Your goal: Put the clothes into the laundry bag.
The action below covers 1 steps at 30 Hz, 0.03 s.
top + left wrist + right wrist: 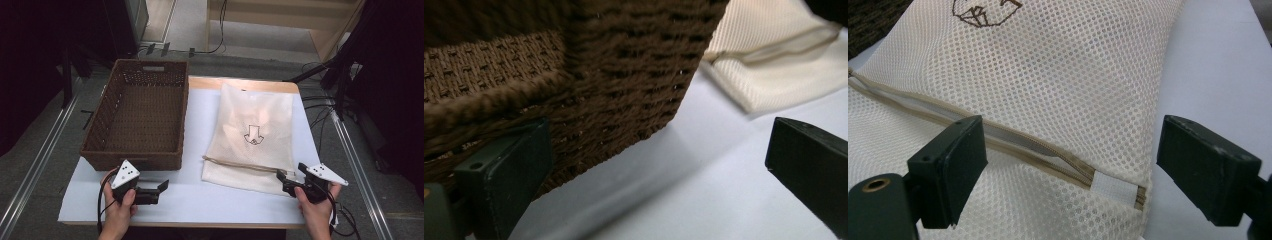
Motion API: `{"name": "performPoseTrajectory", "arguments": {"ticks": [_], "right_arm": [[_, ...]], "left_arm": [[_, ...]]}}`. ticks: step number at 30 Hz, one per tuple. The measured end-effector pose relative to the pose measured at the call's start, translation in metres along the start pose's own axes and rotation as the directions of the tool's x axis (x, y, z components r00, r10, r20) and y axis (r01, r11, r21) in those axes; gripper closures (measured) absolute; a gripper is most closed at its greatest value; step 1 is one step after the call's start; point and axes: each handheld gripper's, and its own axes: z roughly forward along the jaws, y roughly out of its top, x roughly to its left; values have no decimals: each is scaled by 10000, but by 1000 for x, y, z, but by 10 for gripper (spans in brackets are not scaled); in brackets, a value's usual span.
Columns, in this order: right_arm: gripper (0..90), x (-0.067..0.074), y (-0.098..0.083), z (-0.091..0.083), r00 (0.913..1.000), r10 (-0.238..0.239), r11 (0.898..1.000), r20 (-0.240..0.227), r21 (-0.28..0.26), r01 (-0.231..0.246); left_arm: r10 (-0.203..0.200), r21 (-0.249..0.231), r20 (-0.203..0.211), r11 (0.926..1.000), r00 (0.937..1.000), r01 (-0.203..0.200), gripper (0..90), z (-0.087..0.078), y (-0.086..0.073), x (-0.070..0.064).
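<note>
Both hands hold grippers low, jaws spread: left gripper [159,189] beside basket [137,112], right gripper [284,176] at mesh bag [252,137].

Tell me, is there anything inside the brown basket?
No, the high view shows the basket with a bare woven bottom and nothing in it.

Table [190,200]: white top, pale wood edge. Floor [40,165]: grey carpet, pale wood strip beyond. Metal rails [35,170] flank table left and right. Black cables [320,105] trail on floor at right. Dark stand legs [345,75] at right. Room edges dark; light falls on table.
</note>
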Motion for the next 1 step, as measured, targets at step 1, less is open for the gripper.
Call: {"name": "performPoseTrajectory", "arguments": {"ticks": [1], "right_arm": [[128, 0, 0, 0, 10000, -3, 10000, -4, -1, 3]], "left_arm": [[184, 141, -108, 9997, 9998, -183, 0, 3, -1, -2]]}}
